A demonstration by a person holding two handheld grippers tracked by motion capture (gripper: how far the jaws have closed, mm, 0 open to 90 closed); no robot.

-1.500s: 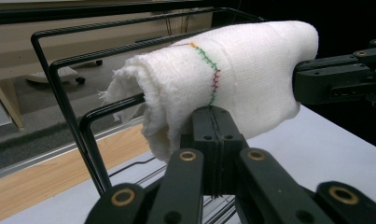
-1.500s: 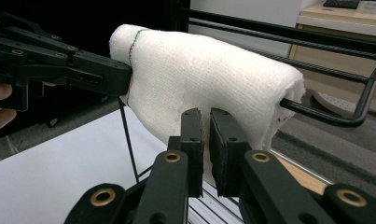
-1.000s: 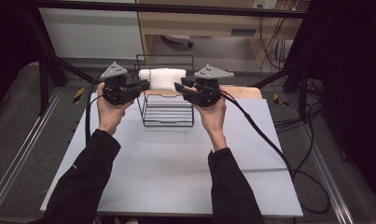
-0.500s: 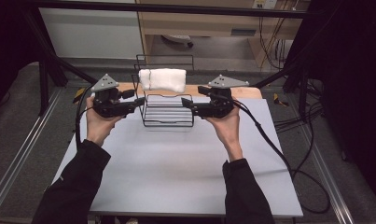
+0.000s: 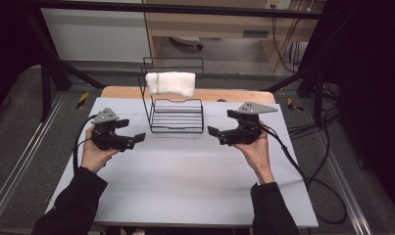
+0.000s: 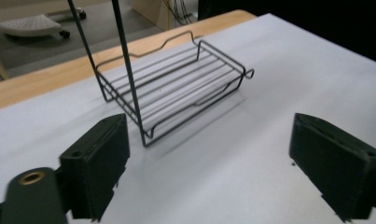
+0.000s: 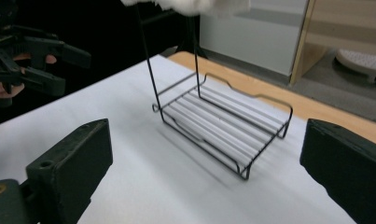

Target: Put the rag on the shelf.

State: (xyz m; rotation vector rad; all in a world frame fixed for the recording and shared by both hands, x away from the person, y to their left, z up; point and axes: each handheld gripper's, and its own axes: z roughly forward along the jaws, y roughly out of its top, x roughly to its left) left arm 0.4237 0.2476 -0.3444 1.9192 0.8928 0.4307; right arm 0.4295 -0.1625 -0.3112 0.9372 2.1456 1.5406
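**Q.** Reading from left to right, what does the figure show, and which step is in hand?

**A.** At the left, the left gripper (image 5: 135, 139) hangs low over the white table (image 5: 185, 186), its jaws having just been opening; they stand wide apart with nothing between them, as the left gripper view (image 6: 209, 172) confirms. Ahead of these jaws and towards the centre stands the black wire rack (image 5: 177, 115), apart from both tongs. The white towel (image 5: 170, 83) lies draped over the rack's upper rail, above and beyond the jaw tips of either gripper, and touches neither. At the right, the right gripper (image 5: 215, 134) mirrors the left: its jaws have likewise just been opening, they are spread wide and empty, and they point inward at the rack. The right gripper view (image 7: 199, 177) shows the rack's lower shelf (image 7: 223, 128) ahead of the jaws, the towel's lower edge (image 7: 185, 5) high above them, and the left gripper (image 7: 59, 65) farther off.

**Q.** How is the step to be judged, and what does the next move call for?

**A.** The hanging appears complete: the towel rests on the rail by itself, and both tongs are released and clear of it. This is the retreat after placement. If anything remains, it would be straightening the cloth, which calls for both grippers to rise to rail level, approach from either side and pinch the towel's ends without nudging the light rack.
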